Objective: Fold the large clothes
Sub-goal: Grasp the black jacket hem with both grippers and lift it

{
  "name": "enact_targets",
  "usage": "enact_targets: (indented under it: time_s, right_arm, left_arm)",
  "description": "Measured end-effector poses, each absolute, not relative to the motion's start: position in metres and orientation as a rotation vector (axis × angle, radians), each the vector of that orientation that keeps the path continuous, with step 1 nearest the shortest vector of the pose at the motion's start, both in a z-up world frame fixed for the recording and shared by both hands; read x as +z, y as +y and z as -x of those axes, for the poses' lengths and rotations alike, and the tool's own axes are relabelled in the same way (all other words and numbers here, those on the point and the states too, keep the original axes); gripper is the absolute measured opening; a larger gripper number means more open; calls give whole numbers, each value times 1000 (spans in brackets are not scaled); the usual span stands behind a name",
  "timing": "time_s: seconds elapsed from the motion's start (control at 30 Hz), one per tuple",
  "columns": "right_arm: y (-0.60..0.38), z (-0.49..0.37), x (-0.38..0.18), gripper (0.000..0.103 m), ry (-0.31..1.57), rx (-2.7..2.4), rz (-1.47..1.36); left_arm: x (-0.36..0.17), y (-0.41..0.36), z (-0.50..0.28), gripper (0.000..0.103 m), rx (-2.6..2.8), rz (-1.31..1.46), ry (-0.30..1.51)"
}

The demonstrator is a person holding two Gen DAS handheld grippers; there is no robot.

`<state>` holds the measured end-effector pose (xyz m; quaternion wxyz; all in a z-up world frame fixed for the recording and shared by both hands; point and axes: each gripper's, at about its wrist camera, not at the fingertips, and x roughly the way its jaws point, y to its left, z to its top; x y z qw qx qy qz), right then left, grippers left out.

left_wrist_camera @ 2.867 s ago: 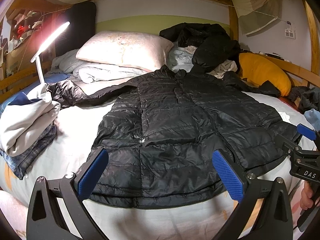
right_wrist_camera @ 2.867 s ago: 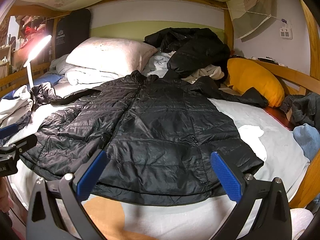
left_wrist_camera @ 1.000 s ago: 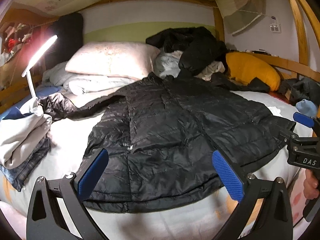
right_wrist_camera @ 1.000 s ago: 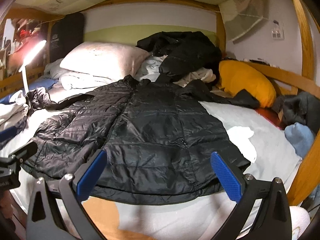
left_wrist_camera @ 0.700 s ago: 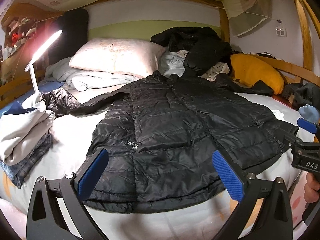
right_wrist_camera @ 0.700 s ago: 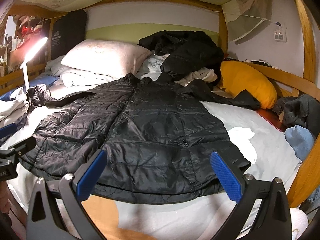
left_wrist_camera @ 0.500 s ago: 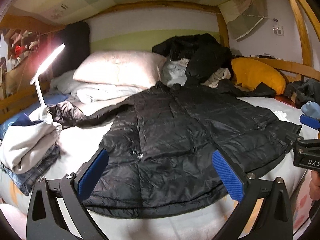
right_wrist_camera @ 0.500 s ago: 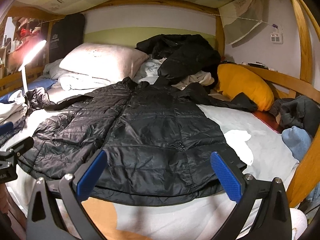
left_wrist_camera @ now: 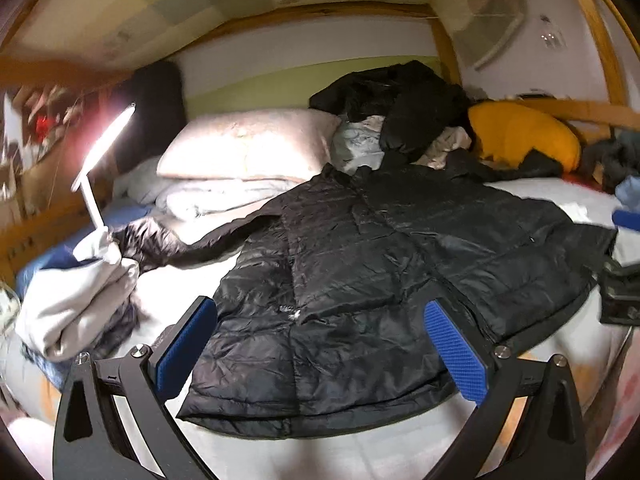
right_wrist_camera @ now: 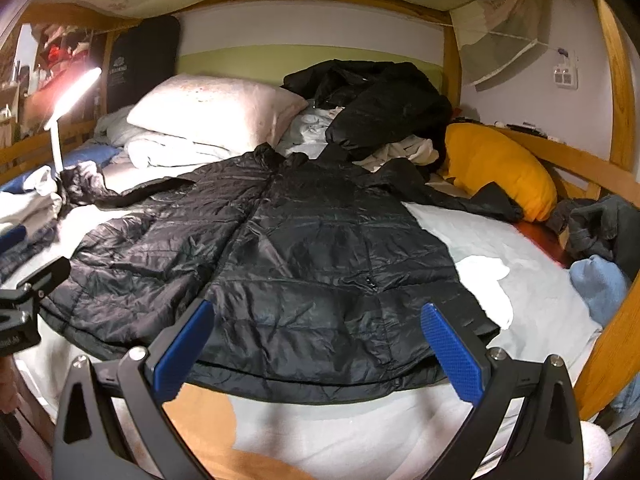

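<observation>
A large black puffer jacket [left_wrist_camera: 360, 272] lies spread flat on the bed, front up, collar toward the pillows, hem toward me; it also shows in the right wrist view [right_wrist_camera: 304, 264]. One sleeve stretches left toward the lamp [left_wrist_camera: 160, 240], the other right toward the yellow cushion [right_wrist_camera: 460, 196]. My left gripper [left_wrist_camera: 320, 344] is open and empty, just above the hem's left part. My right gripper [right_wrist_camera: 316, 344] is open and empty over the hem's right part.
A pink pillow [left_wrist_camera: 248, 148] on folded bedding, a heap of black clothes [right_wrist_camera: 372, 104] and a yellow cushion [right_wrist_camera: 496, 168] lie at the bed's head. Folded clothes [left_wrist_camera: 76, 300] and a lit lamp [left_wrist_camera: 104, 152] stand left. A wooden rail [right_wrist_camera: 612, 344] runs along the right.
Both grippers have drifted slightly and tilted; the left view is now blurred by motion. The jacket has not moved. Both grippers stay open.
</observation>
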<state>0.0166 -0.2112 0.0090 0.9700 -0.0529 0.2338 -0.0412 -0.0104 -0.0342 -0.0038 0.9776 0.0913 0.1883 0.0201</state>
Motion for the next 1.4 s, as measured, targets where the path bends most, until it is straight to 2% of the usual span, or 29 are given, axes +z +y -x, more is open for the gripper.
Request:
enact_targets:
  time_s: [0.17,0.27,0.37,0.6,0.87,1.0,1.03,1.07,1.1,1.13,1.17,1.2,1.23,1.27,1.4]
  right_arm:
    - [-217,-28,2,103,554,-98,119]
    - [-217,-42,-13,103,639,-216,250]
    - [-225,-46,-20,103,717,-135,208]
    - [-187,-38,-43,103,779,40,353]
    - [-180,-50,-62,102,801,-92,455]
    - [-189,-52,-61,93,731,-250,532]
    - [-192,-53,-59,90,735,-257,529]
    - [-196,-54,-57,81,741,-250,498]
    - [-198,-53,-55,75,743,-246,481]
    - [-202,-56,-52,61,746,-248,455]
    - [-206,-57,-51,47,750,-257,441]
    - [-211,-58,-51,39,755,-276,429]
    - [-217,-61,-50,23,762,-303,414]
    - [-227,-62,-46,14,765,-331,370]
    - [-248,-54,-29,7,728,-283,178]
  left_arm:
    - [-12,-49,8,103,-33,-260,423]
    - [-25,-58,-2,103,-84,-303,512]
    - [-37,-66,-9,103,-127,-332,594]
    - [-74,-67,-35,103,-146,-296,834]
    - [-77,-38,-46,103,-23,-182,858]
    - [-72,-8,-52,102,160,-133,823]
    - [-70,-1,-52,89,178,-109,817]
    - [-69,7,-53,57,175,-74,817]
    - [-67,14,-54,44,159,-40,825]
    - [-66,18,-55,33,148,-14,834]
    - [-65,22,-55,27,143,3,834]
    - [-63,24,-54,23,145,9,829]
    - [-60,27,-52,15,148,16,814]
    - [-56,29,-51,9,153,23,793]
    - [-30,23,-37,9,182,-51,686]
